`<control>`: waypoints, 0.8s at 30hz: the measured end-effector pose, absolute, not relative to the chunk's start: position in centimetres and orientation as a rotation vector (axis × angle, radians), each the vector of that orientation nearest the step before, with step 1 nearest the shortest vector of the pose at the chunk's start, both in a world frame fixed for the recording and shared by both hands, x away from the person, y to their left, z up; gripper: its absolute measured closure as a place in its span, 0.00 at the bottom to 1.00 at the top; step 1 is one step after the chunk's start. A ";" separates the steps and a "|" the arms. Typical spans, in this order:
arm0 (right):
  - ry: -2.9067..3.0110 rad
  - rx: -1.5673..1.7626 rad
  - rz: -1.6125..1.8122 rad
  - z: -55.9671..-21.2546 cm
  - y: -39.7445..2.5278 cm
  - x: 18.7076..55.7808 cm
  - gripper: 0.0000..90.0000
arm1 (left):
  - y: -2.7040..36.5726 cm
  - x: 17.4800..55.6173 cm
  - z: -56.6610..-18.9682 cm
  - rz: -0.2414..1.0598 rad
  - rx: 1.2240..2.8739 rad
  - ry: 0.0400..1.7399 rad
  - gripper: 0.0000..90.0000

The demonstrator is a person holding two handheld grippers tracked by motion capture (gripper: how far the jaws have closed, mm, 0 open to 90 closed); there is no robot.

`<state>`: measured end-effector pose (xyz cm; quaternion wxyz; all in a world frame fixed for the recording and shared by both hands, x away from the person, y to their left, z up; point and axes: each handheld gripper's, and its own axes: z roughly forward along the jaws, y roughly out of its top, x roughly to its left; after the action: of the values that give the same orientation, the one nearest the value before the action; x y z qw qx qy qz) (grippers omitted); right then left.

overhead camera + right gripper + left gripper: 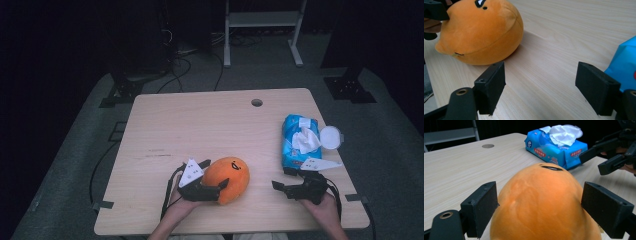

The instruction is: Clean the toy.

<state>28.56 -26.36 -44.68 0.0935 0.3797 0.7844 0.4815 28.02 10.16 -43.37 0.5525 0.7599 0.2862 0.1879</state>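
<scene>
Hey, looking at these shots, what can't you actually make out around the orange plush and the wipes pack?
- Plush toy: underside cut off by the left gripper view's bottom edge; whether the pads touch it is unclear.
- Wipes pack: mostly cut off by the right gripper view's edge.
- Pack label: too small in the high view.

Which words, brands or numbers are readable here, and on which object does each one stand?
None can be read.
Blue plastic pack of wet wipes: red labels and a round logo carry print, too small and blurred to read.
Orange round plush toy: a stitched black face mark, no text.
</scene>
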 end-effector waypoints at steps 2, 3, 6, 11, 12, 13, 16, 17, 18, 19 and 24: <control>2.319 1.128 1.436 -44.6 -26.6 28.6 0.25 | 10.4 27.9 -43.2 0.453 1.793 0.675 0.15; 2.319 1.128 1.436 -44.6 -26.6 28.6 0.25 | 10.4 27.9 -43.2 0.453 1.793 0.675 0.15; 2.283 1.135 1.453 -44.2 -26.9 28.8 0.25 | 10.7 27.9 -43.3 0.467 1.791 0.678 0.15; 2.209 1.096 1.435 -42.6 -27.4 29.3 0.25 | 11.4 28.2 -43.3 0.483 1.783 0.687 0.14; 2.191 1.100 1.441 -42.4 -27.6 29.4 0.25 | 11.4 28.2 -43.3 0.485 1.782 0.691 0.14; 2.176 1.105 1.450 -42.2 -28.0 29.6 0.24 | 11.5 28.2 -43.3 0.489 1.787 0.692 0.14; 2.132 1.111 1.461 -41.3 -29.0 30.2 0.23 | 11.7 28.1 -43.4 0.501 1.785 0.695 0.14; 2.114 1.106 1.469 -41.0 -29.3 30.4 0.23 | 11.8 28.1 -43.4 0.505 1.781 0.700 0.14; 2.095 1.101 1.473 -40.7 -29.6 30.6 0.22 | 11.9 28.1 -43.4 0.505 1.780 0.705 0.14; 2.075 1.099 1.465 -40.4 -30.0 30.8 0.22 | 11.9 28.1 -43.4 0.506 1.778 0.710 0.14; 2.001 1.120 1.354 -40.0 -30.7 32.2 0.20 | 11.8 28.1 -43.5 0.510 1.776 0.715 0.14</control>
<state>32.16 -30.75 -39.98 0.2370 0.4087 0.7300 0.4938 28.05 11.85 -43.53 0.5481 0.7497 0.3019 0.2155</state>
